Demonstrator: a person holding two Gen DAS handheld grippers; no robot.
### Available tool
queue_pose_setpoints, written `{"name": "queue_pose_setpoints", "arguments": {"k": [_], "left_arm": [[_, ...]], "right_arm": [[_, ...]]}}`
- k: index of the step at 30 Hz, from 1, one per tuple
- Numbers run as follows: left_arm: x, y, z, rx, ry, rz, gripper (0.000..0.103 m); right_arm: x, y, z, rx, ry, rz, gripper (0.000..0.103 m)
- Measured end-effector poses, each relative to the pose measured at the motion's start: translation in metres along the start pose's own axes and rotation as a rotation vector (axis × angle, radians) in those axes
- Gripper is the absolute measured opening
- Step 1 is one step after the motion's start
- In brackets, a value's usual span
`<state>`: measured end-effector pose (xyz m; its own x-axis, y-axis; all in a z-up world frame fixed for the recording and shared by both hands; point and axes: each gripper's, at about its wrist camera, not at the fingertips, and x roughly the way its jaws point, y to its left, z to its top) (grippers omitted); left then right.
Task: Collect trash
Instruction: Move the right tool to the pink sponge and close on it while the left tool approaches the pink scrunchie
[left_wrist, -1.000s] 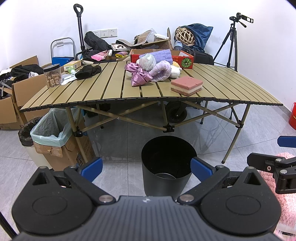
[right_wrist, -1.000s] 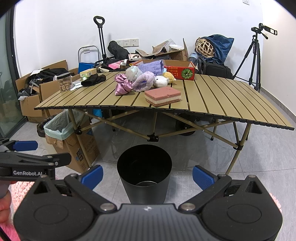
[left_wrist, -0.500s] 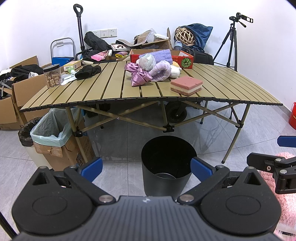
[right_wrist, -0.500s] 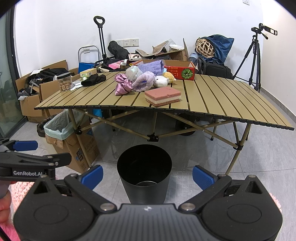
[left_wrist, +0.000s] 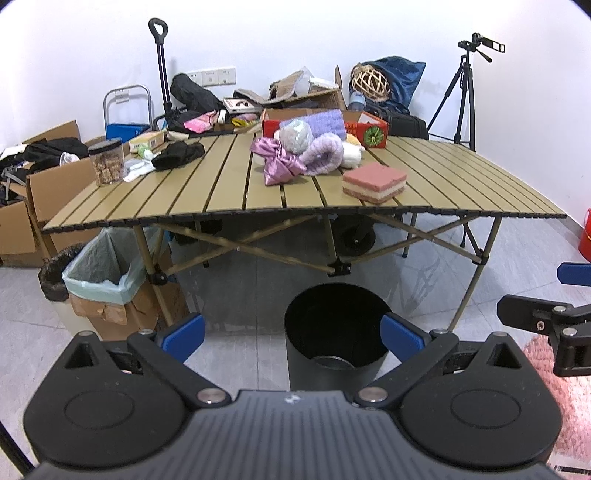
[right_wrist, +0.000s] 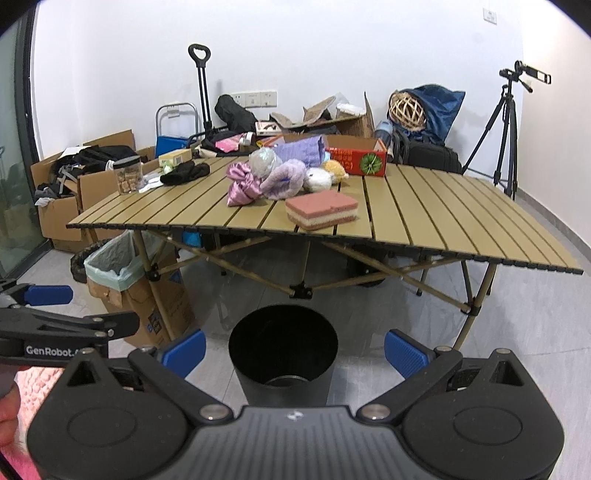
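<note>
A black round bin stands on the floor in front of the slatted folding table; it also shows in the right wrist view. On the table lie a pink layered sponge, a purple satin cloth, a lilac fuzzy item, a plastic-wrapped ball and black fabric. My left gripper is open and empty, low before the bin. My right gripper is open and empty beside it.
A cardboard box lined with a pale green bag stands under the table's left end. A snack jar and a red box sit on the table. Boxes and bags line the wall; a tripod stands at right.
</note>
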<state>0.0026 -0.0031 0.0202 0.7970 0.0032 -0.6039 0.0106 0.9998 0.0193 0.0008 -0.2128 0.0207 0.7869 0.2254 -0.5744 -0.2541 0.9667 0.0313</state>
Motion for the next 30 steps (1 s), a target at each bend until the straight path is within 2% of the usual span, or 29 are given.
{"name": "queue_pose_setpoints", "arguments": {"k": [11, 30], "left_arm": [[0.026, 0.003, 0.013, -0.013, -0.017, 0.023, 0.103], [0.083, 0.02, 0.055, -0.08, -0.056, 0.063, 0.103]], "right_arm": [[0.029, -0.005, 0.015, -0.006, -0.01, 0.018, 0.103], [0.1, -0.013, 0.057, 0.006, -0.111, 0.011, 0.103]]}}
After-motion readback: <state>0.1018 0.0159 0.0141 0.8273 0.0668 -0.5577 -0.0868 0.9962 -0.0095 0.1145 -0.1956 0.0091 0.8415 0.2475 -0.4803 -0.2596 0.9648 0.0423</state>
